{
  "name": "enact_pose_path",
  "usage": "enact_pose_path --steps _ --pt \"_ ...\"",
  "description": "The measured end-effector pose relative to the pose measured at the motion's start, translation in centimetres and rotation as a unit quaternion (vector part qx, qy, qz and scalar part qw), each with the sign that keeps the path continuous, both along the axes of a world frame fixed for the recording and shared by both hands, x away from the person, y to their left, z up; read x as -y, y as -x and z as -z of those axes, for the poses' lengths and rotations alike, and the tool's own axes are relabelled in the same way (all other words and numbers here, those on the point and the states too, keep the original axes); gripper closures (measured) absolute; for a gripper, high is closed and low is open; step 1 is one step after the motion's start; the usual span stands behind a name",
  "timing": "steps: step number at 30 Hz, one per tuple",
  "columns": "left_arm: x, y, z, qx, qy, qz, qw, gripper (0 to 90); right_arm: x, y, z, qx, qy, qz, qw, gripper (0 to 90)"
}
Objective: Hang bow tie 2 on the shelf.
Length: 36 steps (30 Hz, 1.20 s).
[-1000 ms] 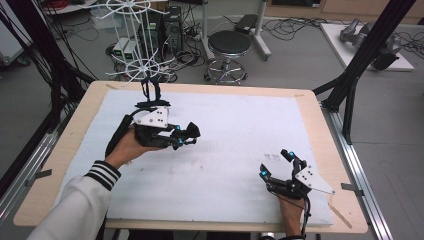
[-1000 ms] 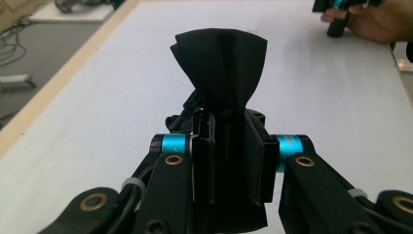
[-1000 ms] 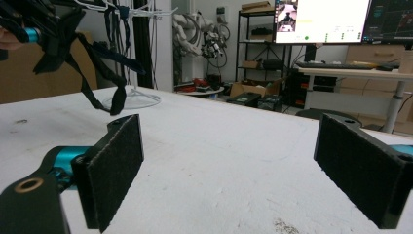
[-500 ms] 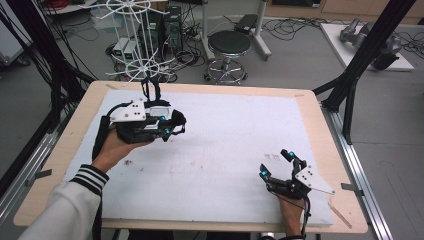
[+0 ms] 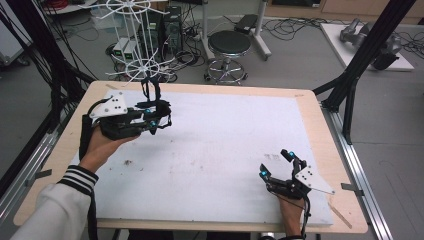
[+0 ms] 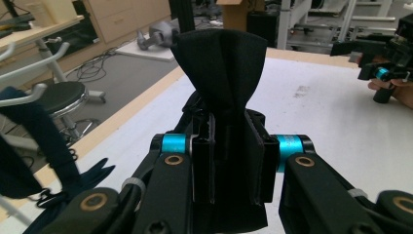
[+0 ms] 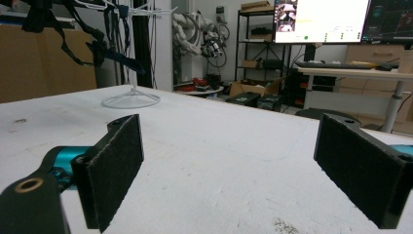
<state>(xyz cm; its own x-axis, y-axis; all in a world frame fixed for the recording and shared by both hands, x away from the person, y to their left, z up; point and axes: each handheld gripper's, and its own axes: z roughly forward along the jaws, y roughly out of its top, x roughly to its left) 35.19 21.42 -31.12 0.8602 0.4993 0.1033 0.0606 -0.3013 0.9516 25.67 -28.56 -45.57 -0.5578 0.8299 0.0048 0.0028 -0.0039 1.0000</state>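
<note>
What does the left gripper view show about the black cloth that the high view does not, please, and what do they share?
Left gripper view: the black cloth is pinched between the left gripper pads, its folds fanning above them. High view: the white wire rack rises at the table's far left edge, and the right gripper sits open near the right front. Both show the white mat and the person's right hand.

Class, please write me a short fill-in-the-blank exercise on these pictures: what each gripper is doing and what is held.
1. The left gripper is shut on a piece of black ____.
2. The fingers of the right gripper stand ____.
3. The right gripper rests low on the ____ mat.
4. The white wire rack stands at the table's ____ edge.

Missing words: fabric; open; white; far
</note>
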Motion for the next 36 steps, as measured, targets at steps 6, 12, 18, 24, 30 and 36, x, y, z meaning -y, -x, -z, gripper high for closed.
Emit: enact_pose_path --steps 6,12,18,24,30,36 --pt "-1.2 0.2 -0.4 0.005 0.013 -0.025 0.9996 75.4 0.0 0.0 0.0 0.000 0.000 0.000 1.0000 10.3" --pt "-2.5 0.4 -0.9 0.020 0.024 -0.050 0.9982 75.4 0.0 0.0 0.0 0.001 0.000 0.001 1.0000 10.3" --pt "-3.4 0.4 -1.3 0.024 0.028 -0.074 0.9966 75.4 0.0 0.0 0.0 0.000 0.000 0.000 1.0000 10.3" --pt "-4.5 0.3 -1.5 0.019 0.039 -0.090 0.9950 75.4 0.0 0.0 0.0 0.001 0.000 0.001 1.0000 10.3" --pt "-5.3 0.3 -1.7 0.018 0.040 -0.104 0.9936 75.4 0.0 0.0 0.0 0.000 0.001 0.001 1.0000 10.3" --pt "-6.2 0.4 -1.8 0.022 0.046 -0.121 0.9914 75.4 0.0 0.0 0.0 0.000 0.001 0.000 1.0000 10.3"
